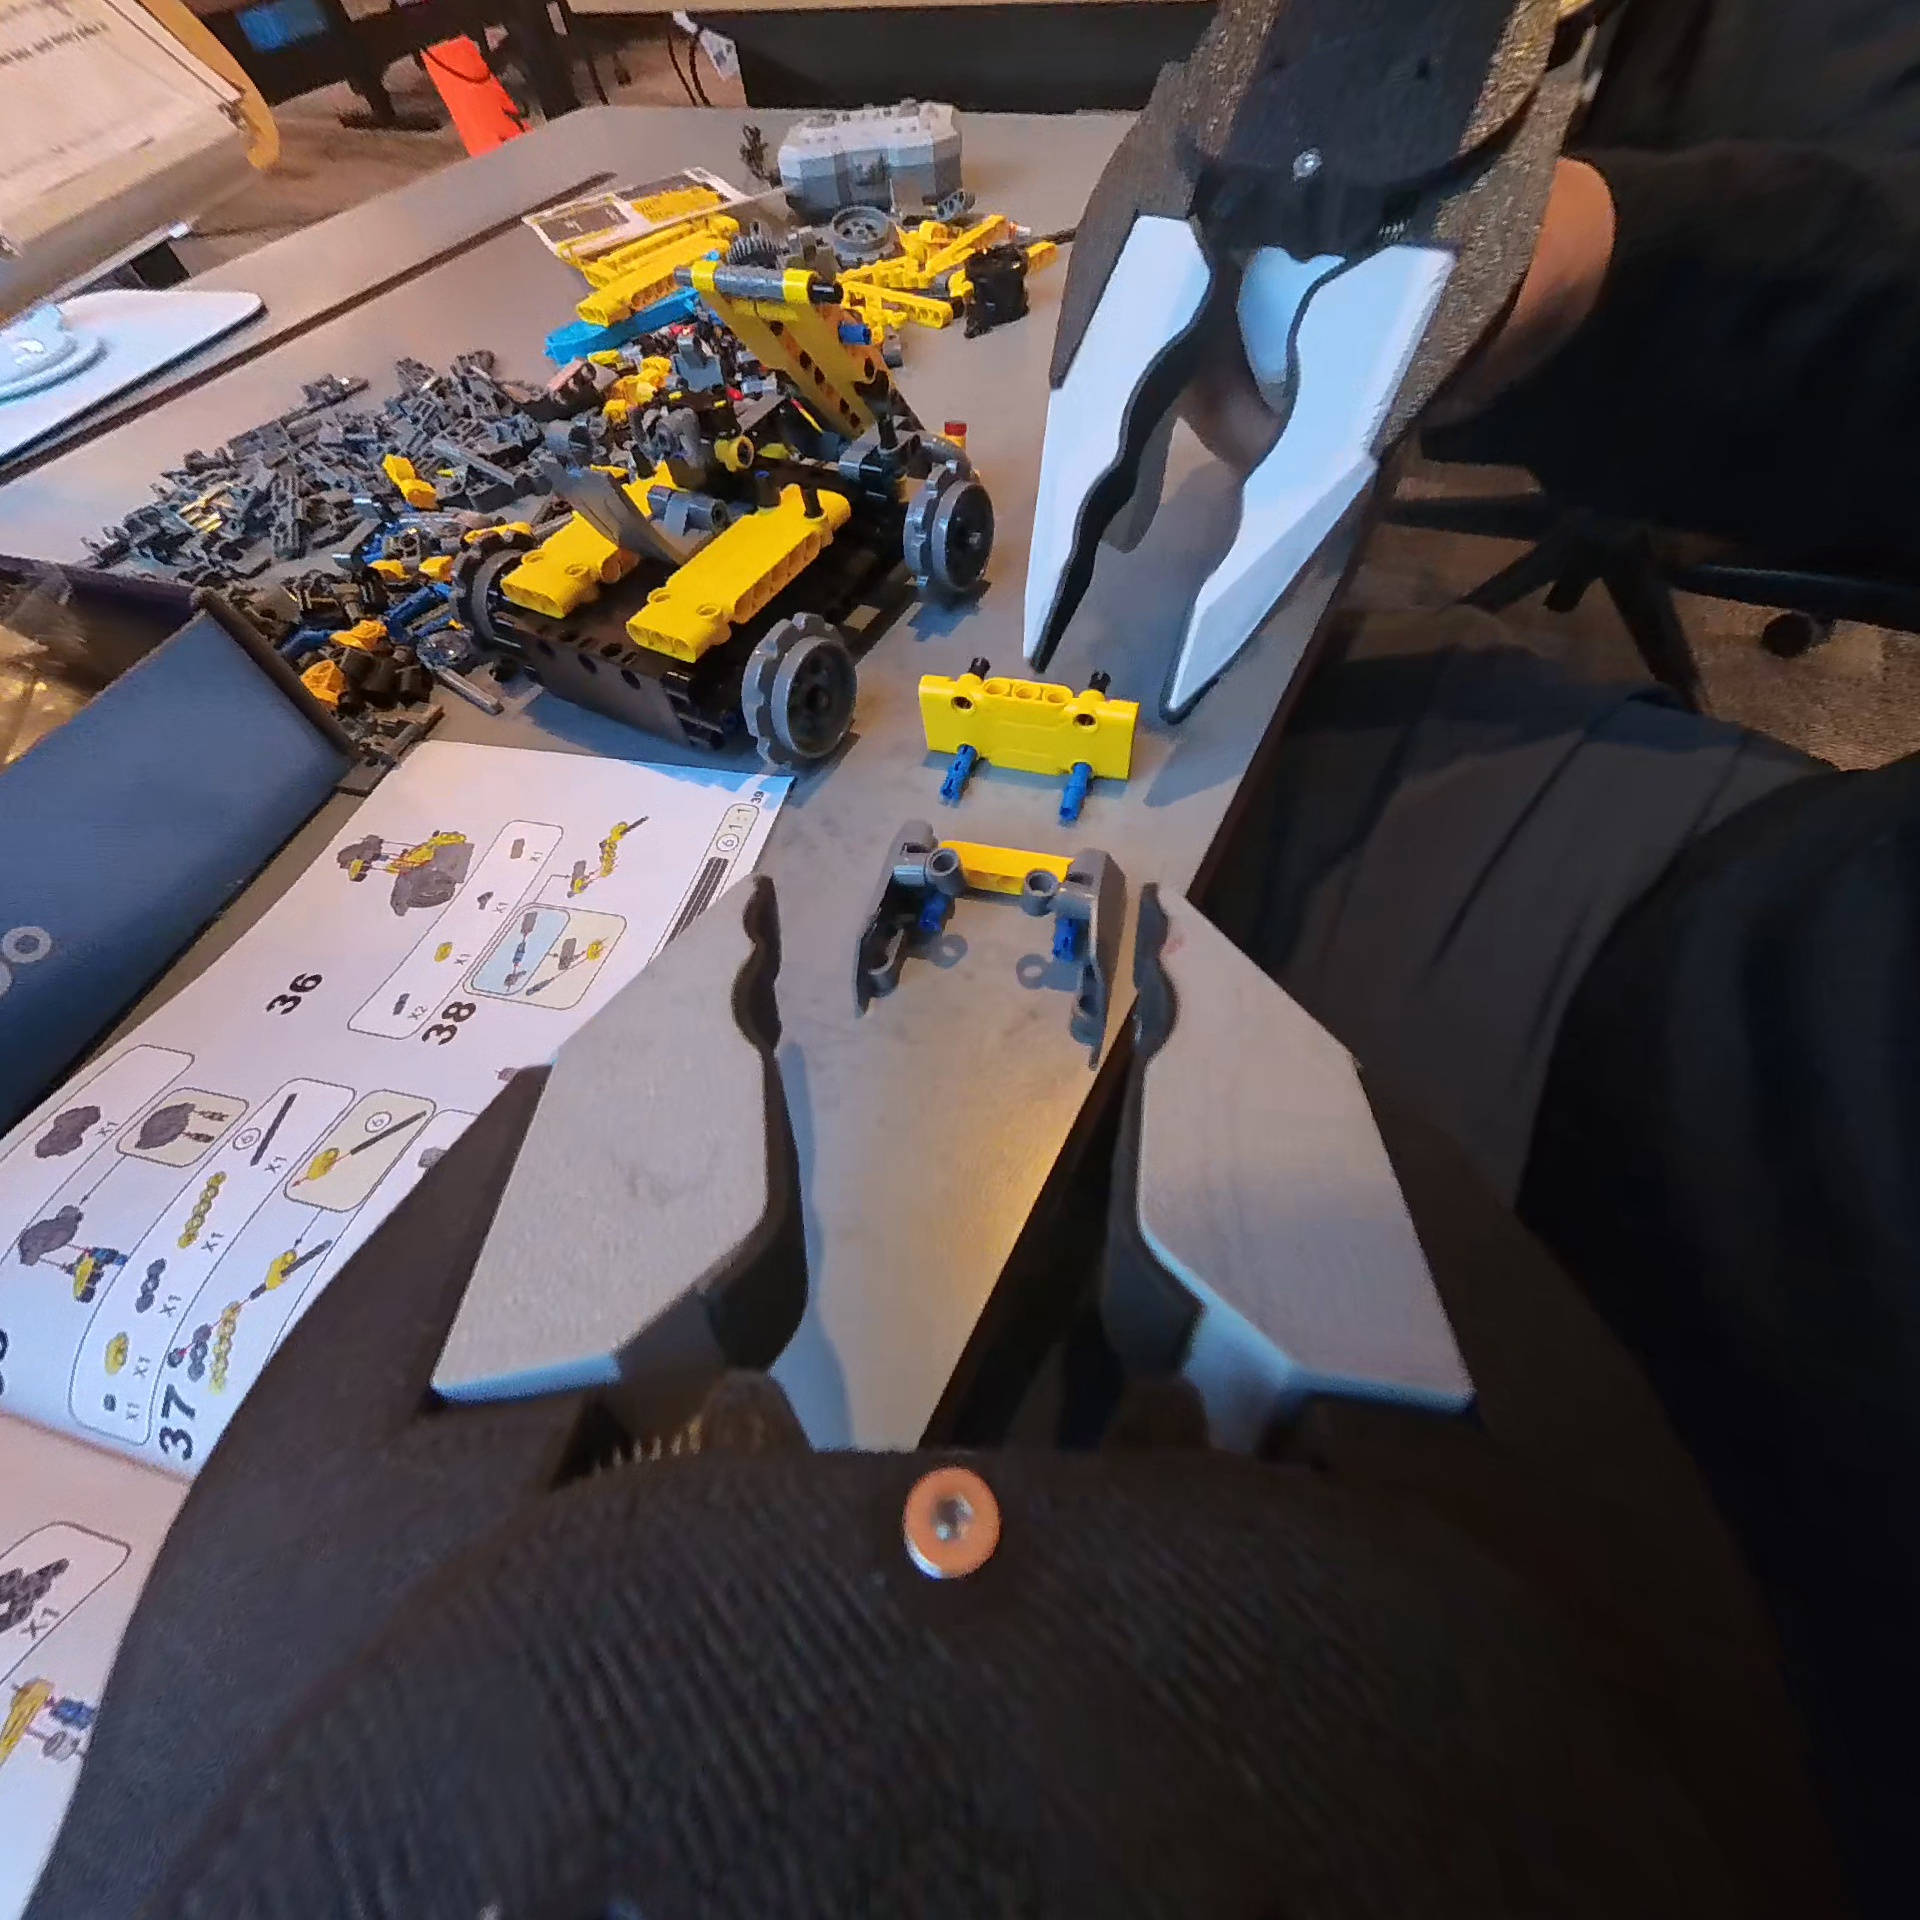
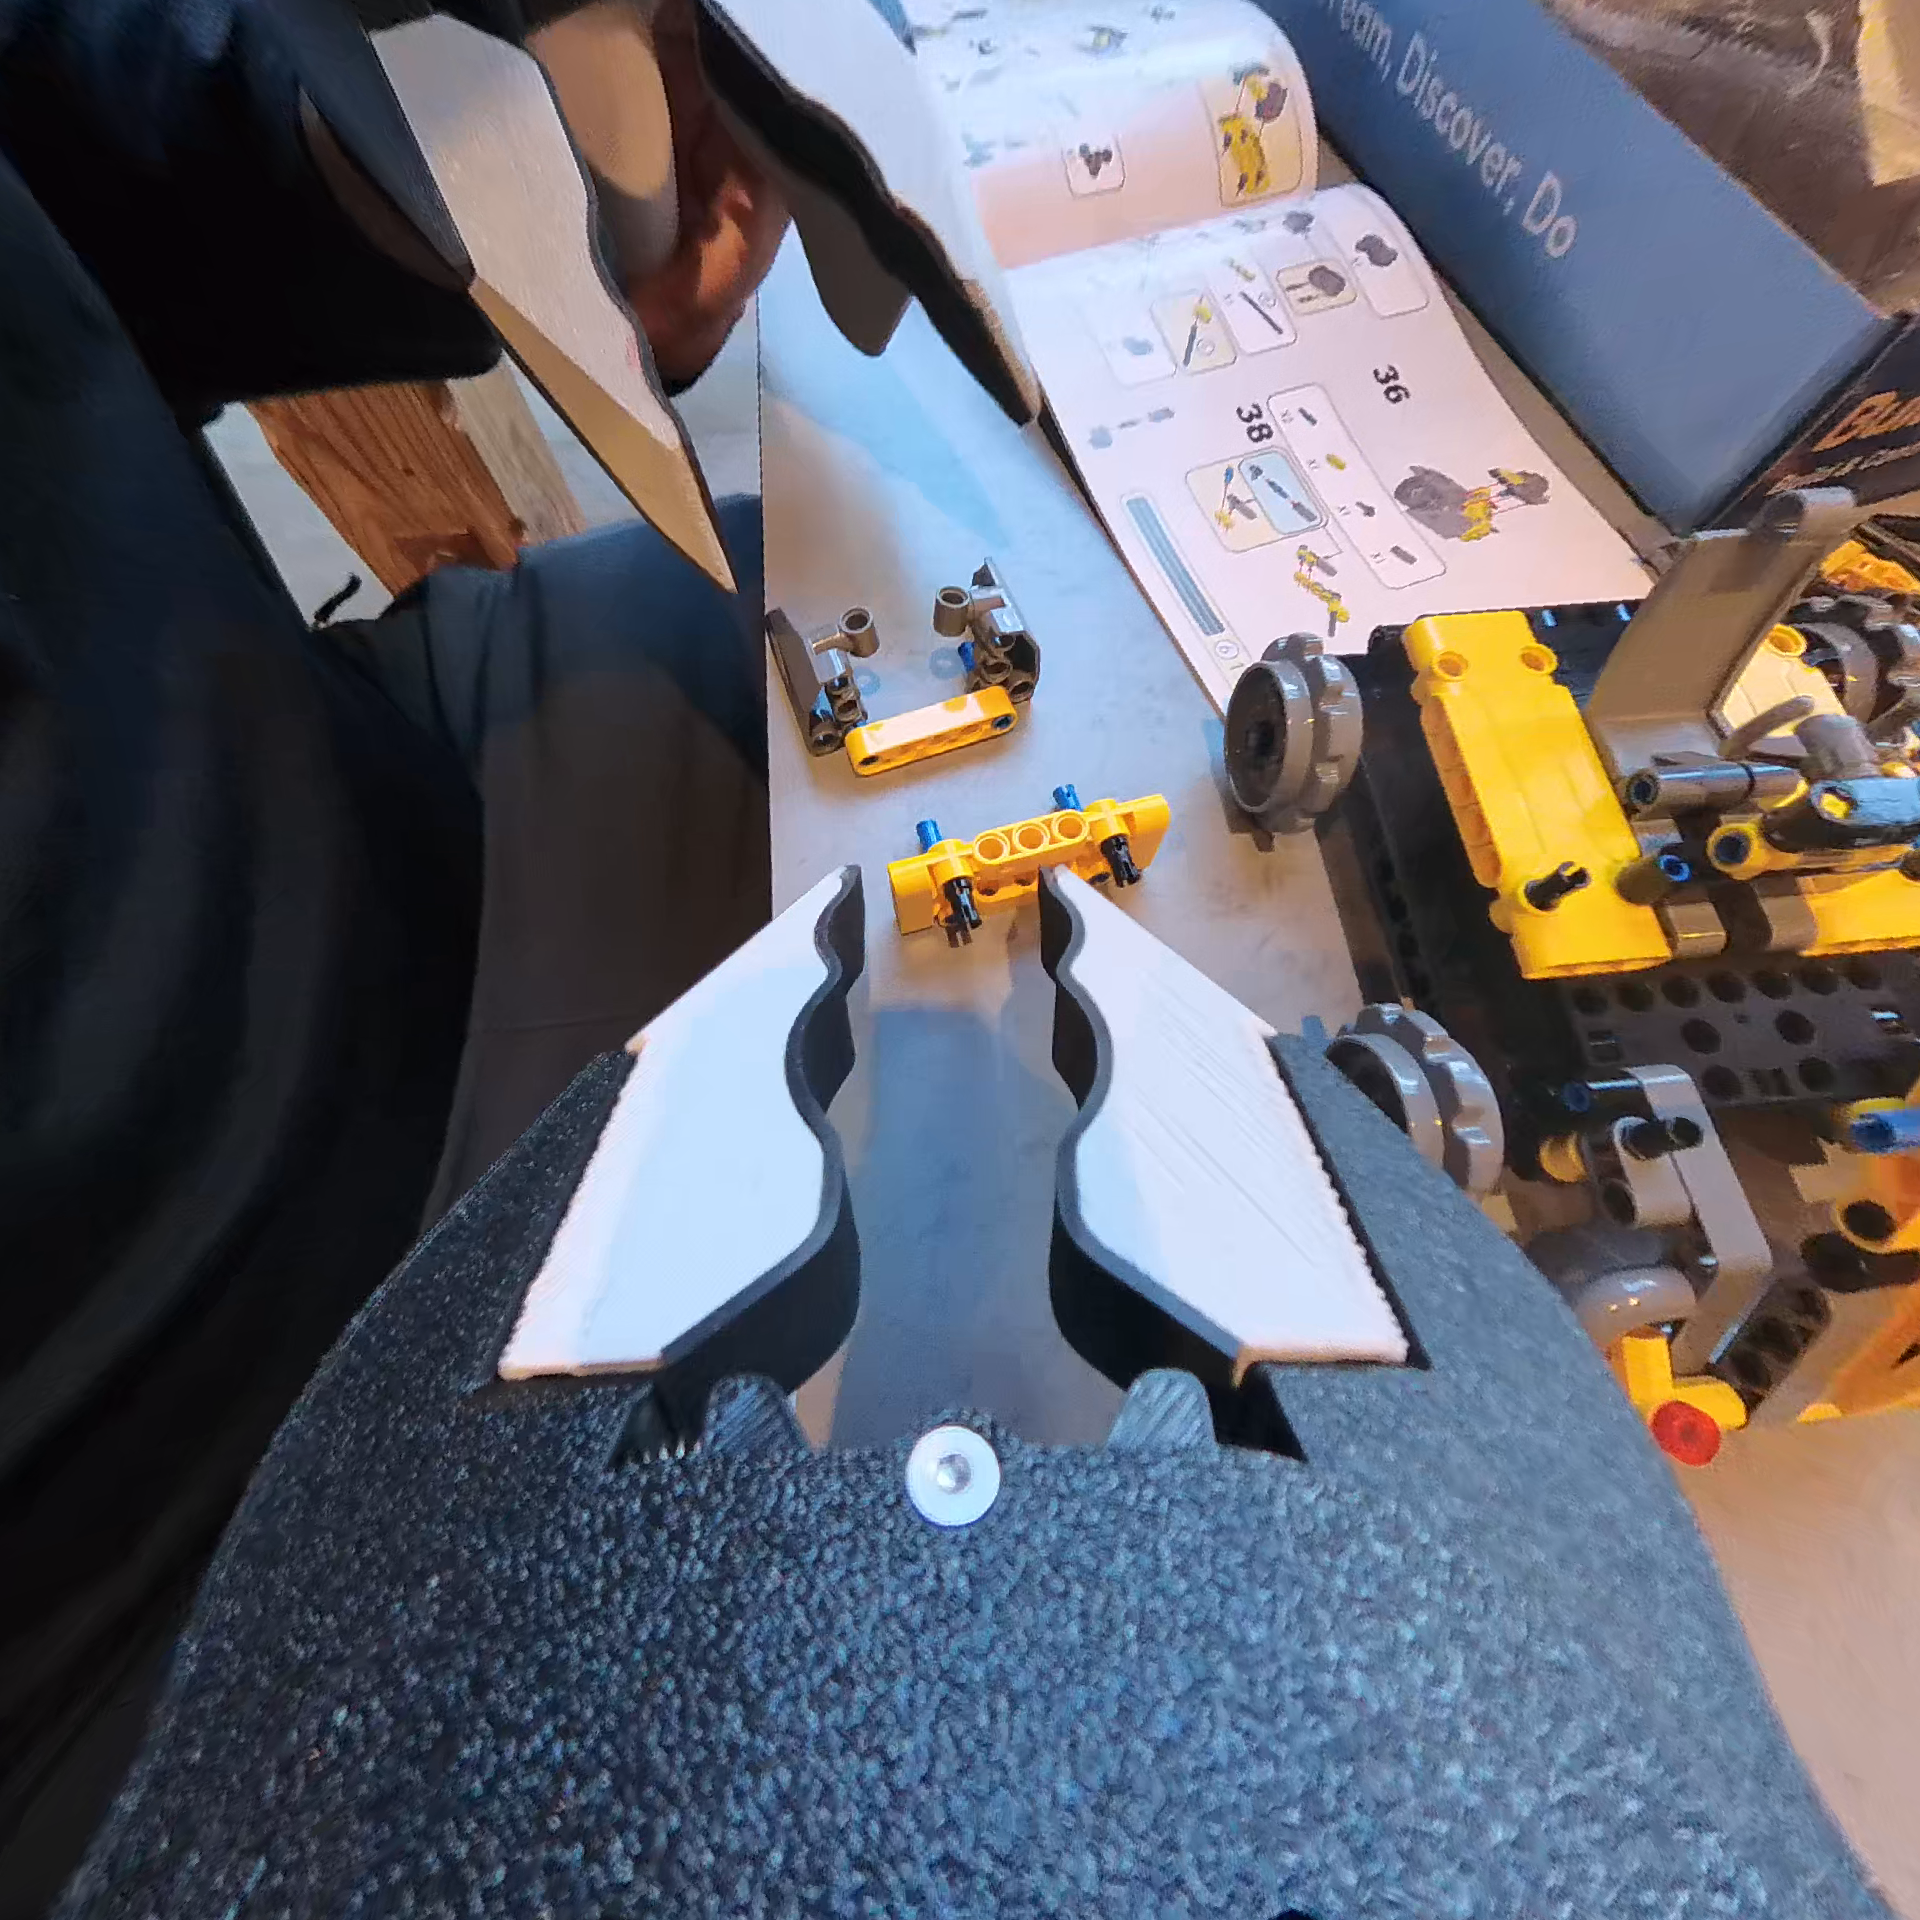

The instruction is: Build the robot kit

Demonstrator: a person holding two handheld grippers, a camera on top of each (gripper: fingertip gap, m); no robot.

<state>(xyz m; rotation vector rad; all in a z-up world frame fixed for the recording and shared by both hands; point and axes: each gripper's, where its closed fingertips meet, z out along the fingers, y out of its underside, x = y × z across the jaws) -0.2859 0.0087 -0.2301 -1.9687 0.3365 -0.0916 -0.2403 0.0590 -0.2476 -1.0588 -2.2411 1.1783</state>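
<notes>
My left gripper (image 1: 956, 909) is open, low over the grey table. Its tips sit on either side of a small U-shaped grey and yellow part assembly (image 1: 1003, 862) without touching it. My right gripper (image 1: 1110, 686) is open and points down from the far side, its tips just behind a yellow beam block with blue and black pins (image 1: 1023, 722). In the right wrist view, the right gripper (image 2: 951, 883) is open with the yellow block (image 2: 1029, 852) right at its tips. The U-shaped assembly (image 2: 904, 686) lies beyond it, under the left gripper (image 2: 878, 499).
A half-built yellow and black wheeled model (image 1: 727, 561) stands left of the two small pieces. An open instruction booklet (image 1: 364, 1039) and a dark blue box (image 1: 135, 831) lie to the left. A heap of loose parts (image 1: 312, 488) lies behind them. The table edge (image 1: 1247, 779) runs close on the right, beside a person's dark-clothed legs. Some 8 cm of space lies between my two pairs of fingers.
</notes>
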